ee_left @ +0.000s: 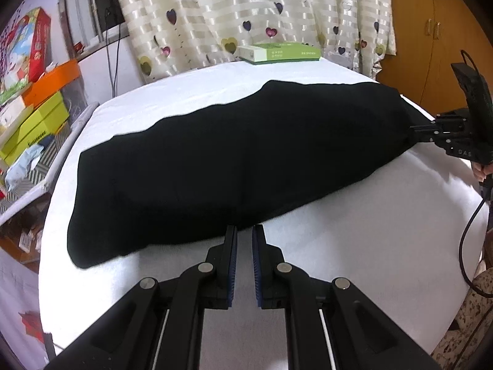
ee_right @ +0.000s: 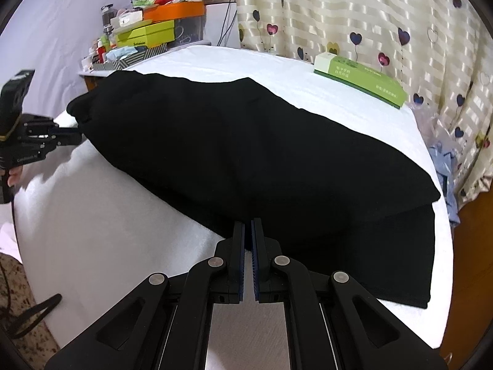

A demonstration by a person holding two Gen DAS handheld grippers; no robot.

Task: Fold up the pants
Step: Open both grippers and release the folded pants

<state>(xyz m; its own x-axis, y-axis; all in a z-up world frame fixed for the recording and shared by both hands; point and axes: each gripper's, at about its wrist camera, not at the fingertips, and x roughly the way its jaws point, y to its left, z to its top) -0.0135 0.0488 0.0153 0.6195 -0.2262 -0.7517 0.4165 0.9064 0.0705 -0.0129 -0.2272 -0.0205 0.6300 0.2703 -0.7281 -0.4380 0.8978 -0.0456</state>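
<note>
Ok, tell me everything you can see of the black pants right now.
The black, soft-looking fabric pants lie lengthwise on the white cloth-covered table, folded into a long band with layers stacked; a lower layer sticks out at one end. The left gripper and the right gripper each pinch the near edge, one towards each end, fingers nearly together. Nothing else touches them.

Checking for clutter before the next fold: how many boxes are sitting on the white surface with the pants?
1: a green box at the far edge of the white surface, by the curtain, apart from the black pants. Nothing shows under the pants.
</note>
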